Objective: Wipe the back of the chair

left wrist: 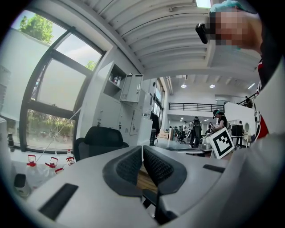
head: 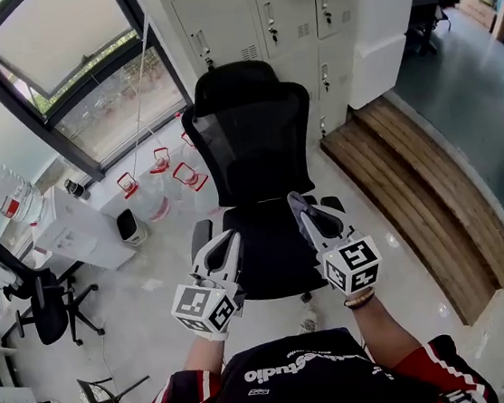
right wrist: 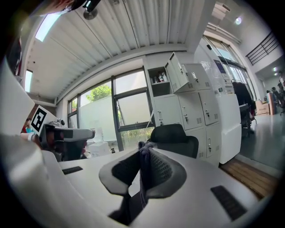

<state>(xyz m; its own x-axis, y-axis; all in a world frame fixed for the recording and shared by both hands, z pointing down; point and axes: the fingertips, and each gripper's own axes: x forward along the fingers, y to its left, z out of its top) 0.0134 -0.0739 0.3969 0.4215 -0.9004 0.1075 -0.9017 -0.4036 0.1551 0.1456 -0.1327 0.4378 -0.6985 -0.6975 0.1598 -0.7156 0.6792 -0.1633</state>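
Note:
A black office chair point(head: 254, 141) with a mesh back and a headrest stands in front of me, its seat toward me. The chair point(left wrist: 99, 138) shows beyond the left jaws, and the chair point(right wrist: 174, 136) also beyond the right jaws. My left gripper point(head: 231, 239) hovers over the seat's left front, shut with nothing in it point(left wrist: 142, 150). My right gripper point(head: 296, 203) is over the seat's right side, just below the backrest. It is shut on a dark grey cloth point(right wrist: 143, 153) that pokes out past the jaw tips.
White lockers point(head: 256, 13) stand behind the chair. Water jugs with red handles point(head: 161, 166) sit on the floor by the window. A wooden platform point(head: 424, 193) runs along the right. Another black chair point(head: 46, 303) and a white cabinet point(head: 78, 231) are at the left.

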